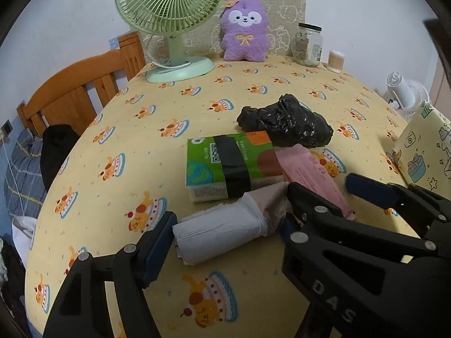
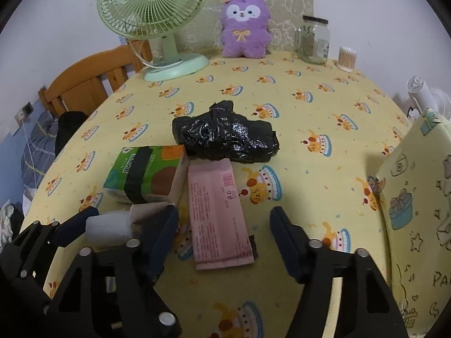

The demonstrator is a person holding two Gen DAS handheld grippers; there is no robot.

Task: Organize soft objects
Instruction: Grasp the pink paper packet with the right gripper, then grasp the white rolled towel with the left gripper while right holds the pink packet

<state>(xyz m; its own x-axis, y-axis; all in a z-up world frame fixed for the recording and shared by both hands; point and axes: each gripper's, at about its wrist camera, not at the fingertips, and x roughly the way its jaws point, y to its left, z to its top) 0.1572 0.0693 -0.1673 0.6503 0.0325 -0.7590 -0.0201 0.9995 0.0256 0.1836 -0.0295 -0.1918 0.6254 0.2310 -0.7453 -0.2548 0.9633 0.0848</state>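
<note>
A white roll [image 1: 220, 233] with a beige end lies near the front of the yellow cloth. My left gripper [image 1: 225, 222] is open and straddles it end to end, with the pads close to its ends. In the right wrist view one of that gripper's fingers [image 2: 73, 225] shows beside the roll [image 2: 108, 228]. My right gripper [image 2: 224, 239] is open around a flat pink pack [image 2: 217, 211], with a gap on each side. A green tissue pack [image 2: 143, 171] with a black band lies left of the pink pack. Behind both lies a crumpled black plastic bag [image 2: 225, 138].
At the back of the table [image 1: 118, 129] stand a green fan [image 1: 172, 2], a purple plush [image 1: 243, 31], a glass jar [image 1: 308, 45] and a tub of cotton swabs [image 1: 335, 60]. A yellow printed box [image 2: 414, 197] stands at the right edge. A wooden frame [image 1: 70, 93] is at the left.
</note>
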